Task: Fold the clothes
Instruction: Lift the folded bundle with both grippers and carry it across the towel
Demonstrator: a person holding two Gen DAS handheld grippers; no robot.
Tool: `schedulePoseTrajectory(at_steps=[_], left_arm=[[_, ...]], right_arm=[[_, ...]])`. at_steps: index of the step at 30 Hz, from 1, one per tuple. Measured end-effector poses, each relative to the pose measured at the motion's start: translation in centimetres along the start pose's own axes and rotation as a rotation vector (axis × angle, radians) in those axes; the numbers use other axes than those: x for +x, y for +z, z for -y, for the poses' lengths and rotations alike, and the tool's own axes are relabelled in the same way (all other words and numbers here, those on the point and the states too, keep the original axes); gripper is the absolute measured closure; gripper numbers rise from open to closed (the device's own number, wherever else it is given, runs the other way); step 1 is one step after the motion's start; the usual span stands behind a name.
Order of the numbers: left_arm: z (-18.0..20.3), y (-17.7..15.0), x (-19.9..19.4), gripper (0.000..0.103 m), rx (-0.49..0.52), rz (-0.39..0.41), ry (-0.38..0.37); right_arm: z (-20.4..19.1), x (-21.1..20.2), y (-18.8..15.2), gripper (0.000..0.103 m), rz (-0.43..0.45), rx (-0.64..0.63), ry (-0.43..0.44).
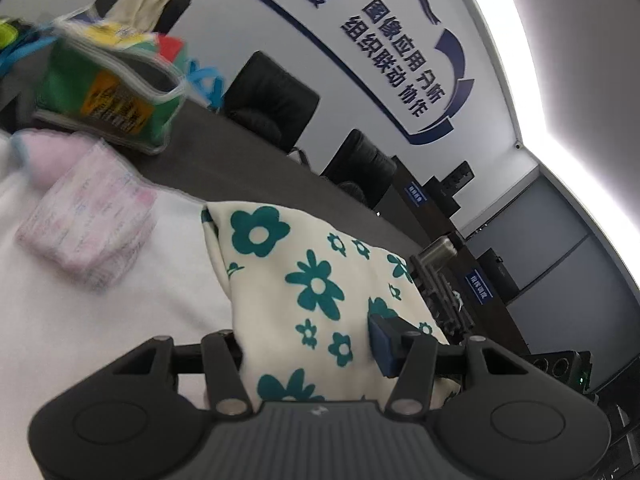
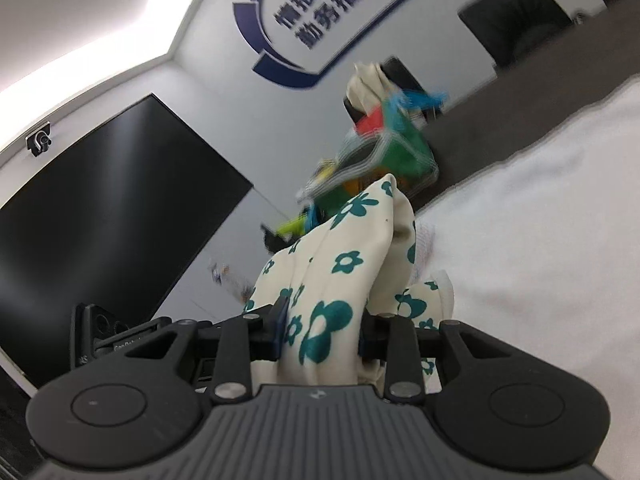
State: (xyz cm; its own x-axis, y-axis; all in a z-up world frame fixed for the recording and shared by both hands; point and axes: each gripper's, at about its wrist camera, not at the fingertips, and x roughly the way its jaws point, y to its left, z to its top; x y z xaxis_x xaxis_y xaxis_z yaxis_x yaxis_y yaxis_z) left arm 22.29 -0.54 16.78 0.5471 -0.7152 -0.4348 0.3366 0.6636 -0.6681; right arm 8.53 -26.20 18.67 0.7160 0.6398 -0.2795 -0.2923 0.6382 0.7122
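Gripping the flowered cloth (image 1: 316,292), left gripper (image 1: 310,346) clenched on one part, right gripper (image 2: 320,330) on another, folded pink cloth (image 1: 86,224) on the white sheet (image 1: 100,320), green bag (image 1: 108,100) at the table's far edge.

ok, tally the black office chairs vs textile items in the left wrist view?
Black office chairs: 3
Floral garment: 1
Folded pink item: 1
Green bag: 1
Total: 6

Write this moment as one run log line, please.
task: fold clothes | left gripper: shut on floral garment | right gripper: shut on floral garment | folded pink cloth: on white surface
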Motion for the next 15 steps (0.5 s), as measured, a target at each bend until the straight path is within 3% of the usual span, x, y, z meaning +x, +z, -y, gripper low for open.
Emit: schedulePoseTrajectory(at_steps=[4,8,12,15], left_arm=[[3.4,3.4,3.9,0.052,0.081,0.015,0.014],[3.7,5.1,9.8,0.052,0.09,0.026,0.037],[0.8,4.2,17.0,0.052,0.087,0.036,0.043],[-3.6,1.9,22.5,0.051,0.042,-0.019,0.087]], right_arm=[[0.3,-0.6,5.3,0.073,0.036,-0.05,-0.023],[2.7,-0.7,10.0,0.073,0.039,-0.081,-0.065],[7.4,0.9,13.3,0.073,0.022,-0.071,-0.113],[13.1,3.3,14.3,0.072,-0.041,-0.032,-0.14]])
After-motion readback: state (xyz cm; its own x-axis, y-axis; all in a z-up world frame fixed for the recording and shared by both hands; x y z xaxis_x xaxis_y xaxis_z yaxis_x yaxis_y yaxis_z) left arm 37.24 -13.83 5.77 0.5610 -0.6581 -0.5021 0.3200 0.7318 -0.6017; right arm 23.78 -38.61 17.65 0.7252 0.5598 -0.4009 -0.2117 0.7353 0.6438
